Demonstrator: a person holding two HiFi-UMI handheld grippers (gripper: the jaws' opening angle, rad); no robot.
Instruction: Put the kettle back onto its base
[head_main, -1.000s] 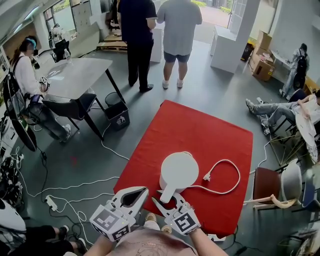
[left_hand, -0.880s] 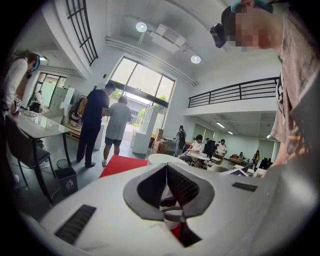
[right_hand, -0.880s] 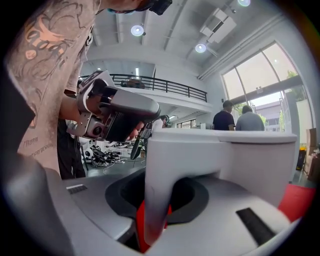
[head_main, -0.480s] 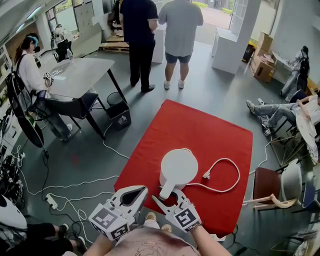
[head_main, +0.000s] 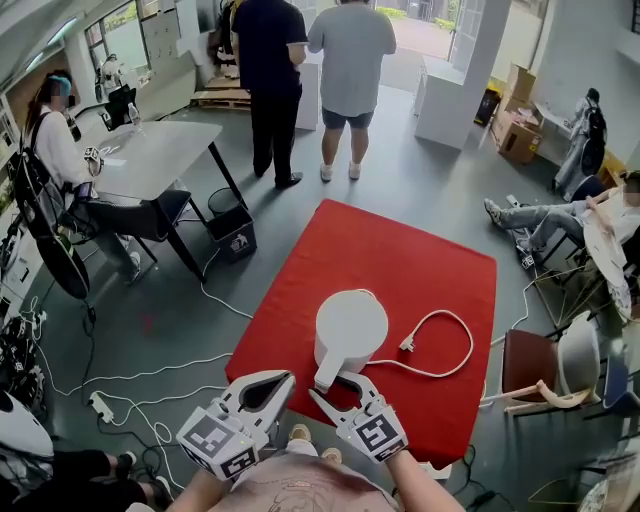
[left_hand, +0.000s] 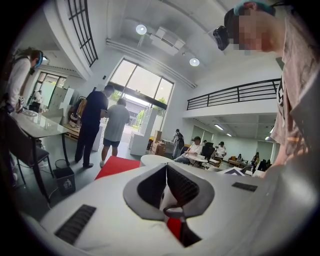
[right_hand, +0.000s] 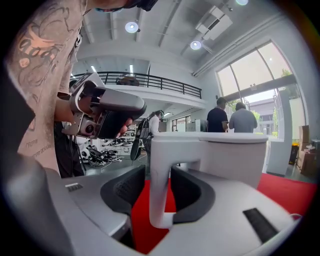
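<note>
The hard white kettle (head_main: 350, 328) near the front edge of the bench (head_main: 420, 260) may be heavy and is best held by its stiff handle (right_hand: 160, 185), where the right hand-held gripper (head_main: 338, 388) has just been opening its jaws wide, loose around it

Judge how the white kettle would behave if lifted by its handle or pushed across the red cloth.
Rigid, probably: the kettle looks like a hard smooth shell. Lifted by its side handle, it would likely tip away, body-heavy. Pushed, it may drag the cord lying loose beside it.
</note>
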